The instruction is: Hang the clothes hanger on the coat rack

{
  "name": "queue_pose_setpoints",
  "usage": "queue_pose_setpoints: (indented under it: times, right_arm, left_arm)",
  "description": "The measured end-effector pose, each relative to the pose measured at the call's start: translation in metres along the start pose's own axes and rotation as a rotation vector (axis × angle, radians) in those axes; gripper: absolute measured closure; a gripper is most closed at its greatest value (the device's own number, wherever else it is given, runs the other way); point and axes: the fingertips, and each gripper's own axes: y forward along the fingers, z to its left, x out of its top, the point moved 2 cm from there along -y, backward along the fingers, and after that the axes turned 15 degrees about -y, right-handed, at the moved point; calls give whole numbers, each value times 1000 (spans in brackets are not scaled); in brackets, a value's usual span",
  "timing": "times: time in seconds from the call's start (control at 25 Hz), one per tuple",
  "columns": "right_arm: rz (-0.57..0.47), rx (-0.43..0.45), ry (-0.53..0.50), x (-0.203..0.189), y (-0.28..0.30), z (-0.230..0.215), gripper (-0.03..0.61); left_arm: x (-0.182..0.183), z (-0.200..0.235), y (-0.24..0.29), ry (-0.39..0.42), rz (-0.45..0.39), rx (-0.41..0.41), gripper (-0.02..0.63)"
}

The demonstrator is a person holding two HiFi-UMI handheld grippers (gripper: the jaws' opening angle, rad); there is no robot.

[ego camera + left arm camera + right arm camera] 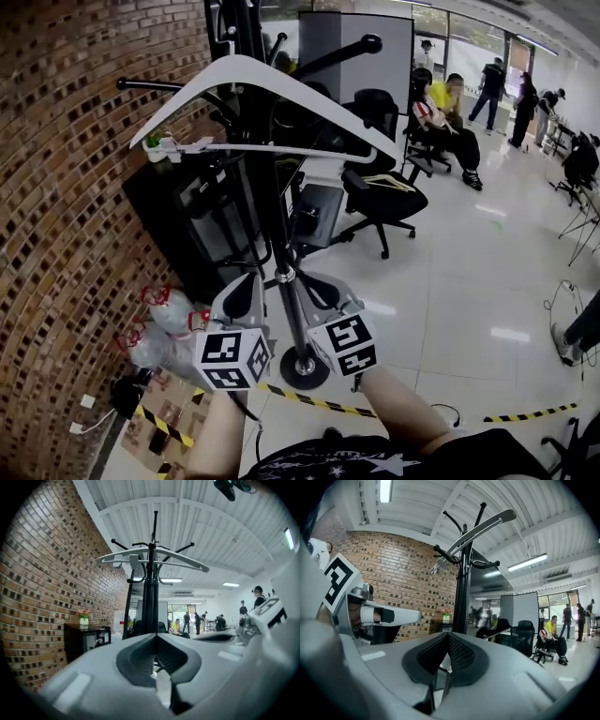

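1. White hanger [246, 67] sits up at the top of the coat rack [294, 319], among the hook arms. Its hook is hidden behind the rack head. In head view its L end is lower than its R.
2. Hanger crossbar carries a small white clip [134, 562], just L of the pole in left gripper view.
3. L tool [251, 281]: jaws together, nothing btwn them. It's just beside the pole on the L, well below the hanger.
4. R tool [314, 279]: jaws together, empty. It's just beside the pole on the R, approx level w/ the L tool.
5. Neither tool touches the hanger.
6. Bkgd: brick wall [66, 187] on the L, black cabinet [86, 639] w/ flower pot [84, 618] on top, and a black office chair [384, 197] behind the rack. Ppl [441, 117] are far back, and there's yellow-black tape [309, 400] on the floor.
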Motion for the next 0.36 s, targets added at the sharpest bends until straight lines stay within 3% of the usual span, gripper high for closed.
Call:
queue_pose_setpoints:
  times: [0.36]
  right_arm:
    - [-3,10,-7,-5,6,4,571]
  left_arm:
    - [-1,4,-1,6,1,5,609]
